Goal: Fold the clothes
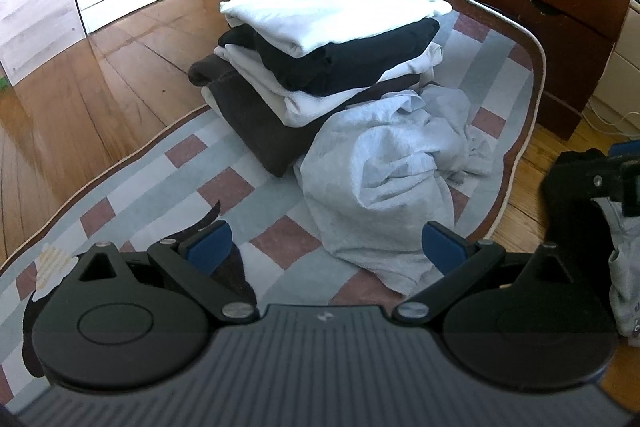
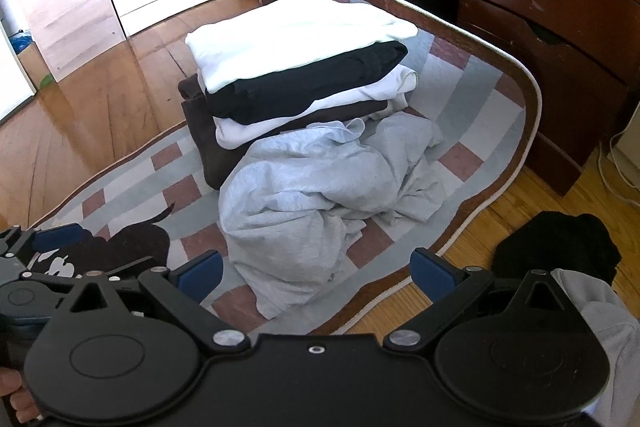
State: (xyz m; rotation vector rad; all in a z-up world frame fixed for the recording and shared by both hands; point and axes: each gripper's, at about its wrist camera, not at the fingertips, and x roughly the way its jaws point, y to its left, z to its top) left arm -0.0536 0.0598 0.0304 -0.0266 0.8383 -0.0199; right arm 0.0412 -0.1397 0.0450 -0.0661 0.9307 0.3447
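left gripper (image 1: 326,247): fingers standing open, holding nothing | right gripper (image 2: 316,273): fingers standing open, holding nothing | grey garment (image 1: 384,179): lying crumpled on rug (image 1: 168,179), touching folded stack (image 1: 320,39)

Daylight from the left glares off the wood floor (image 1: 80,115); sharp focus, fisheye-bent edges.

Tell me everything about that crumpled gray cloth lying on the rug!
The crumpled gray garment looks like soft, light heathered-gray knit fabric, not yet folded. It lies in a wrinkled heap with many creases on the checked rug, spreading toward the camera. Its far edge bunches against the bottom of the folded pile, touching the brown piece there. Both hand-held grippers are open and apart from it: left and right.
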